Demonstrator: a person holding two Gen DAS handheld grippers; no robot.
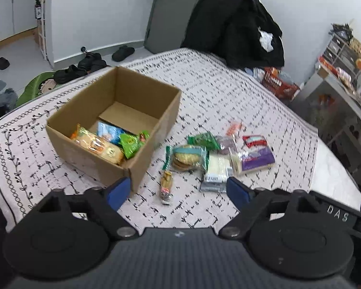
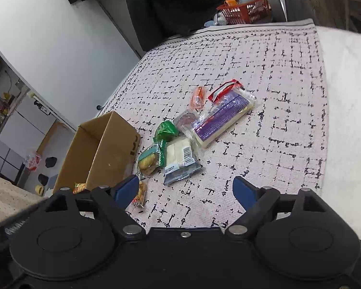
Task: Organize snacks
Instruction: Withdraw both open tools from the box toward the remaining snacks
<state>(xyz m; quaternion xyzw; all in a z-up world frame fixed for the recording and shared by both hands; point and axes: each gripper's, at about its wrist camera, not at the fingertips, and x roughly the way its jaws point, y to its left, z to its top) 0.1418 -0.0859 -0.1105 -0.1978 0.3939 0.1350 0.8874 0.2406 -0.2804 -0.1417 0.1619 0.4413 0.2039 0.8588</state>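
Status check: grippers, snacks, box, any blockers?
Left gripper and right gripper open, empty. Cardboard box partly filled; loose snacks beside it on the cloth. Nothing in the way.

The left gripper [image 1: 178, 192] tilts downward, jaws apart and empty; the right gripper [image 2: 185, 190] likewise.

Left claw [image 1: 178, 190] and right claw [image 2: 185, 190] look alike: black bodies filling each frame's bottom, round discs lower left and right, silver screws, blue fingertip pads [image 1: 119, 190], white "DAS" lettering at right in the left view.
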